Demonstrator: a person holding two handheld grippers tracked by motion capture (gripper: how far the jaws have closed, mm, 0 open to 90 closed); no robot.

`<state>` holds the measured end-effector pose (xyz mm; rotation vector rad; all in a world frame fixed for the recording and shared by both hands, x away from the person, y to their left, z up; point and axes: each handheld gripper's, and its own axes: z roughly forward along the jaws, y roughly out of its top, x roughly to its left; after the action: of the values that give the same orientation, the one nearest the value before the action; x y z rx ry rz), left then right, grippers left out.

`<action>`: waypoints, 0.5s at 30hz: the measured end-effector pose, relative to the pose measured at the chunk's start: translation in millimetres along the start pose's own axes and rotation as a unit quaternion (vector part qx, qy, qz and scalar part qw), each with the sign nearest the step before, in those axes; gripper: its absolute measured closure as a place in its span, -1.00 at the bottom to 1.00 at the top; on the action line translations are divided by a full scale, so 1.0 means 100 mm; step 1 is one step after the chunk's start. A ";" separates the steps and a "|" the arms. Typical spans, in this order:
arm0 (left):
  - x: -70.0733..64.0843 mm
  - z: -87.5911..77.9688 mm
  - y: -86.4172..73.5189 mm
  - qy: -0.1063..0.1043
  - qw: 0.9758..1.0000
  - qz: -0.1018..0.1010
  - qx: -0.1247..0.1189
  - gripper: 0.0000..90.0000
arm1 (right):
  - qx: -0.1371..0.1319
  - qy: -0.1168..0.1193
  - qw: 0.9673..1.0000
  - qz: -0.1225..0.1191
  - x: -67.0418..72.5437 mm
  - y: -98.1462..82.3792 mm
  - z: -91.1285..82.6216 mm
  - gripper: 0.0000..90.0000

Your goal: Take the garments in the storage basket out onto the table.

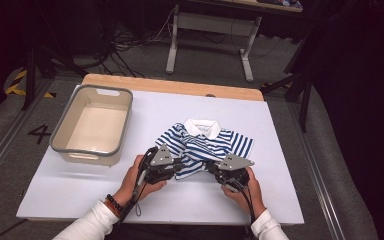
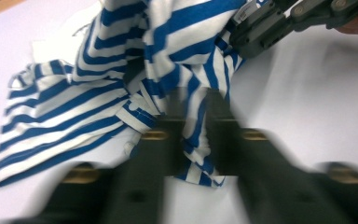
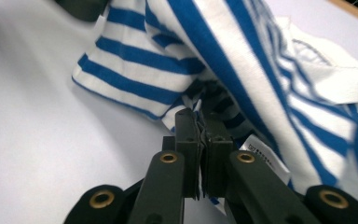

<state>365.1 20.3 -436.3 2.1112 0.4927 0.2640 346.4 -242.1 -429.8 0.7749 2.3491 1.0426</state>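
Each tool pinches the striped shirt [image 1: 200,145]: left tool [image 1: 179,165] and right tool [image 1: 211,167] clamp its near hem.

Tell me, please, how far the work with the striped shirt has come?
Done: both grippers have reached the shirt's near hem. In hand: the right gripper is shut on it; cloth sits between the left gripper's jaws. Left: probably folding; the bin holds nothing yet.
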 end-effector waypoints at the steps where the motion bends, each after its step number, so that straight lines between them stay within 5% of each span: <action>1: -0.02 0.03 0.00 -0.008 1.000 -0.005 0.000 0.27 | -0.003 -0.002 1.000 0.000 0.00 0.01 -0.01 0.94; 4: -0.03 0.15 -0.01 0.011 1.000 -0.010 0.019 0.10 | -0.002 -0.002 1.000 -0.002 0.00 0.00 -0.01 0.95; 8: 0.02 0.23 -0.03 0.017 0.999 -0.024 0.021 0.36 | -0.003 0.000 1.000 -0.005 0.01 0.00 -0.02 0.95; 12: 0.08 0.21 -0.04 0.011 0.999 -0.027 0.014 0.89 | -0.008 0.007 1.000 -0.007 0.02 0.00 -0.07 0.95; 15: 0.09 0.18 -0.03 0.011 1.000 -0.021 0.010 0.93 | -0.012 0.011 1.000 -0.012 0.04 0.00 -0.12 0.95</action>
<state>378.7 12.4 -449.0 2.1175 0.5551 0.2597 336.7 -245.4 -423.2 0.7290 2.3534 1.0722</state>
